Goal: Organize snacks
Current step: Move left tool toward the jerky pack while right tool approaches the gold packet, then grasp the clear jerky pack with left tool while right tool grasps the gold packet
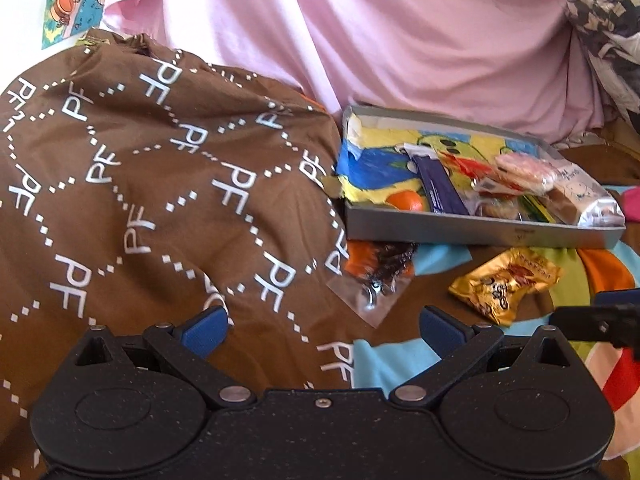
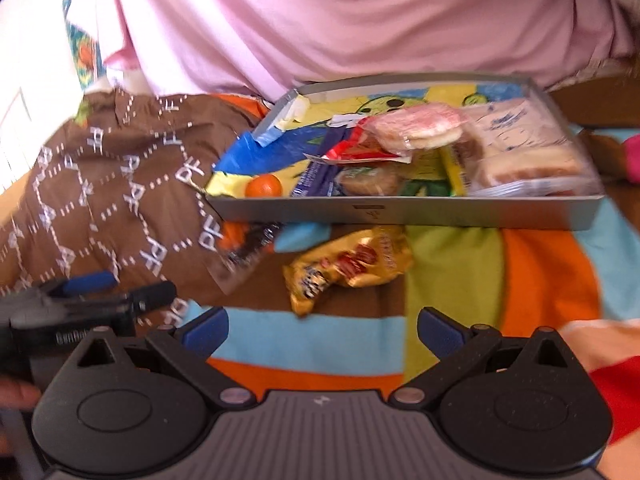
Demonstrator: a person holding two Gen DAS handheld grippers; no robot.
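Observation:
A shallow grey box (image 1: 480,232) (image 2: 400,210) rests on the striped bedspread and holds several wrapped snacks, a dark blue bar (image 1: 440,188) and a small orange fruit (image 1: 406,201) (image 2: 264,186). In front of the box lies a gold snack packet (image 1: 504,284) (image 2: 348,268). A clear packet with dark contents (image 1: 378,276) (image 2: 248,248) lies to its left. My left gripper (image 1: 322,330) is open over the brown cloth's edge, short of the clear packet. My right gripper (image 2: 322,330) is open and empty, just short of the gold packet.
A brown cloth printed with white letters (image 1: 160,184) (image 2: 108,200) is heaped at the left, against the box. Pink fabric (image 1: 380,40) (image 2: 340,20) rises behind the box. The left gripper's body (image 2: 60,312) shows at the right wrist view's left edge.

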